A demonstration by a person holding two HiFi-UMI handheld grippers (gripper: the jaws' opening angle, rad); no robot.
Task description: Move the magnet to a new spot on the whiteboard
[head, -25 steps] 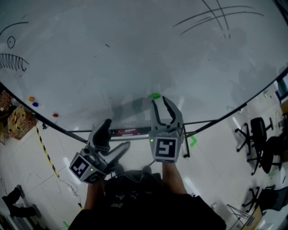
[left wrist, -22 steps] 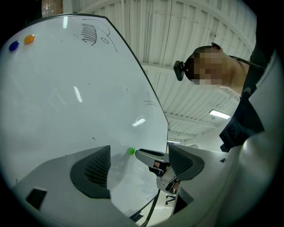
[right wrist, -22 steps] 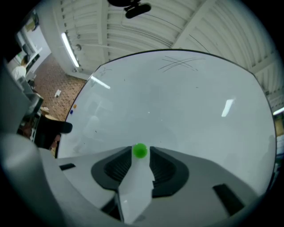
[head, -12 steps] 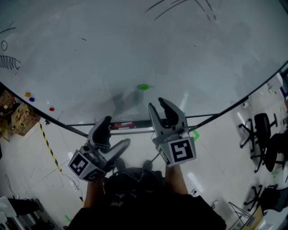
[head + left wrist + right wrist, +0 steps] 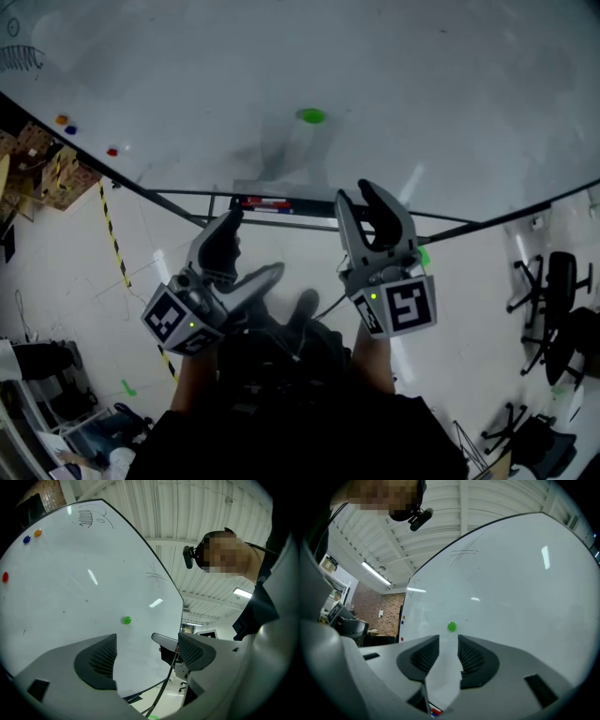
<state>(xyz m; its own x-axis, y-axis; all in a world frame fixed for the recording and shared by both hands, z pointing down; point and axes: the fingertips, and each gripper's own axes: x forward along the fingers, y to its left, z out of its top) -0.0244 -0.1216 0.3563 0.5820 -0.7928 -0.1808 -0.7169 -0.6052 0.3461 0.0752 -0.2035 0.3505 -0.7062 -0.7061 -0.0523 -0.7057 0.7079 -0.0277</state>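
Whiteboard (image 5: 422, 84) first: upright, broad, mostly bare, with faint pen strokes only near the edges. Below its lower edge, a narrow marker tray (image 5: 272, 202). Nearer the body, left gripper (image 5: 246, 246) and right gripper (image 5: 361, 199), both well short of the board. Left fingers (image 5: 96, 660) spread wide, nothing between. Right fingers (image 5: 476, 656) parted by a narrower gap, likewise empty.

Then the green magnet (image 5: 311, 116), stuck flat on the lower middle of the board, above the tray. Sits alone, well apart from both grippers, and shows just above the gap of the right fingers in the right gripper view. Far off by the board's left edge, three more small magnets: orange (image 5: 62, 120), blue (image 5: 71, 129), red (image 5: 112, 151).

Probably light, hard and smooth — a small rounded button, likely slippery under the pads and held to the board by a modest pull. Best taken across the rim, fingers on opposite sides and close to the board face. Better tipped or slid free than yanked straight off — less chance of squirting out and dropping.
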